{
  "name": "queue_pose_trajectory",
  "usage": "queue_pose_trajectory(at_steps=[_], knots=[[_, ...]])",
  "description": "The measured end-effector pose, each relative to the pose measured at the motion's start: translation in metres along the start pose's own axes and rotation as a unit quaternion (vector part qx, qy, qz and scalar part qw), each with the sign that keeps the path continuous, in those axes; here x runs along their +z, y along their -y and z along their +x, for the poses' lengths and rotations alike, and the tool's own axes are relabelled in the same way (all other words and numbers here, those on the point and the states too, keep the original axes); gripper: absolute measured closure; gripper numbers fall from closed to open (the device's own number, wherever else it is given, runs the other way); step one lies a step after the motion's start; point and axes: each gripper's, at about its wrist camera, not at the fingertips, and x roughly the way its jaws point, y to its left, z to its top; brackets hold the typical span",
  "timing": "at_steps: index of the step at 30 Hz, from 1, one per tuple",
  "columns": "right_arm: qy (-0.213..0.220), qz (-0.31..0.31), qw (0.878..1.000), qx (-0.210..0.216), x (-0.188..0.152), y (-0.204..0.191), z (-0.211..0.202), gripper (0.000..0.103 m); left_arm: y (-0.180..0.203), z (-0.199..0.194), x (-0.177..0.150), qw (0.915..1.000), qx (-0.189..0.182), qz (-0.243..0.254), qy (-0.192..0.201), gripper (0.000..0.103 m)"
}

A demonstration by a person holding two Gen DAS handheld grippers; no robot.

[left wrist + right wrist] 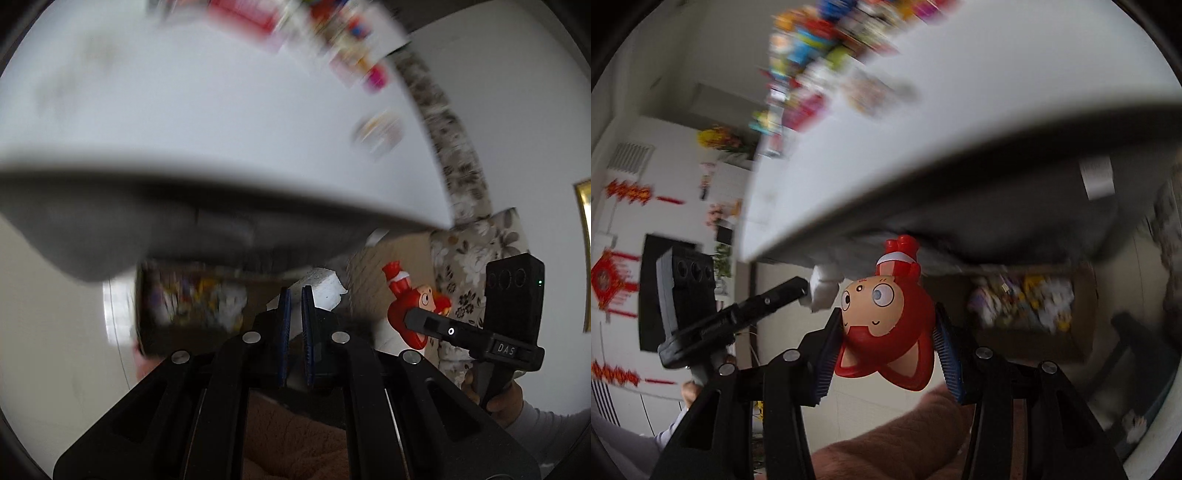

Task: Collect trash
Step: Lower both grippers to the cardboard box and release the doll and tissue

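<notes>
The right gripper [886, 354] is clamped on a red toy figure [886, 325], its two blue-padded fingers [827, 358] pressing the toy's rounded body from either side; the toy's face points forward and its red top reaches up toward the underside of a white table [960, 155] that looms just ahead and above. In the left wrist view the same toy [413, 306] shows off to the right of the left gripper [295, 332], held at the tip of the other tool. The left gripper is pinched nearly shut, its blue pads [283, 332] close together; a white foam piece [317, 288] sits right at their tips, but whether it is actually gripped cannot be told. Ahead of both grippers and below the table lies a cardboard box [1030, 314] with colourful scraps inside, too blurred to identify. Bright packets [820, 66] on the far tabletop are also smeared by motion. The person's hand [498, 398] on the right tool is cut off by the frame edge.
</notes>
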Motion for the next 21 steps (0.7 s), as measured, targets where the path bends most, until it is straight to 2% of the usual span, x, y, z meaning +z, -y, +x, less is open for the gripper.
queue_pose_trajectory(at_steps=[3, 7, 8, 9, 10, 11, 13, 15, 21], knots=[[-0.032, 0.025, 0.999, -0.029, -0.009, 0.044, 0.048, 0.055, -0.033, 0.063, -0.014, 0.9986, 0.018, -0.034, -0.037, 0.097], [-0.065, 0.038, 0.994, -0.078, -0.017, 0.098, 0.109, 0.054, -0.076, 0.152, -0.030, 0.9917, 0.081, -0.043, -0.090, 0.097], [-0.079, 0.039, 0.992, -0.091, -0.019, 0.114, 0.128, 0.054, -0.089, 0.174, -0.034, 0.9885, 0.099, -0.045, -0.106, 0.092], [-0.092, 0.046, 0.989, -0.107, -0.020, 0.127, 0.142, 0.041, -0.098, 0.186, -0.036, 0.9855, 0.113, -0.047, -0.118, 0.086], [-0.100, 0.056, 0.986, -0.121, -0.021, 0.137, 0.151, 0.023, -0.109, 0.204, -0.039, 0.9804, 0.135, -0.049, -0.135, 0.063], [-0.107, 0.072, 0.982, -0.135, -0.022, 0.149, 0.160, 0.018, -0.117, 0.218, -0.041, 0.9741, 0.163, -0.046, -0.150, 0.045], [-0.102, 0.084, 0.978, -0.159, -0.022, 0.163, 0.165, 0.019, -0.124, 0.232, -0.044, 0.9684, 0.189, -0.031, -0.160, 0.040], [-0.096, 0.098, 0.978, -0.159, -0.024, 0.169, 0.162, 0.019, -0.122, 0.235, -0.045, 0.9639, 0.207, -0.019, -0.166, 0.032], [-0.087, 0.089, 0.981, -0.146, -0.017, 0.151, 0.134, 0.018, -0.102, 0.215, -0.042, 0.9647, 0.211, -0.001, -0.157, 0.030]])
